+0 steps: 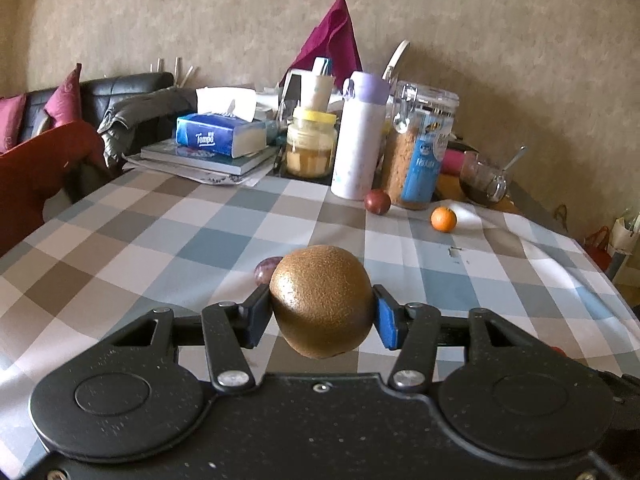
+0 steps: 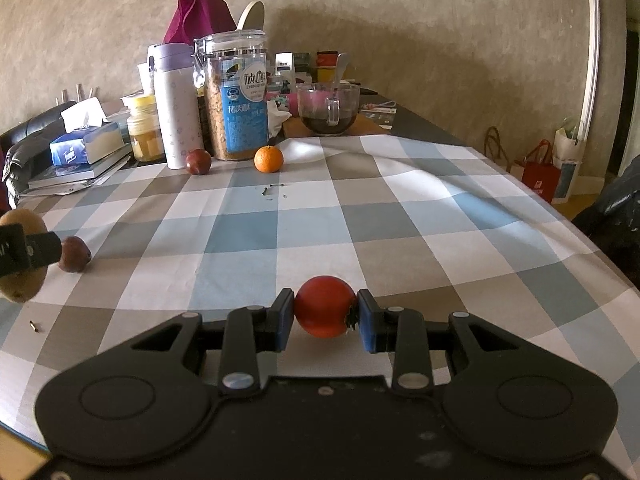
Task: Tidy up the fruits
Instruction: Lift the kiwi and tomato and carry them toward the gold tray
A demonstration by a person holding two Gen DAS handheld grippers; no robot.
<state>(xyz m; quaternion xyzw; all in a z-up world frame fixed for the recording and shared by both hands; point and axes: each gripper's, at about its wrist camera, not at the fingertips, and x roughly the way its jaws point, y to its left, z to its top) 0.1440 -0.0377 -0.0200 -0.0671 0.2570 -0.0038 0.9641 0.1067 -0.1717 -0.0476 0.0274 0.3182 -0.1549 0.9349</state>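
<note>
While a kiwi (image 1: 323, 304) is pinched between the blue pads of the left gripper (image 1: 323, 312) above the checked tablecloth (image 1: 160, 232), a red tomato (image 2: 325, 306) is clamped by the right gripper (image 2: 325, 320). A purple plum (image 1: 267, 270) is seen just behind the kiwi. A dark red fruit (image 2: 198, 162) and an orange (image 2: 268, 159) are left near the jar (image 2: 238, 96) at the far edge.

Brown kiwi (image 1: 322, 306), red tomato (image 2: 325, 306), perhaps purplish plum (image 1: 267, 271).
</note>
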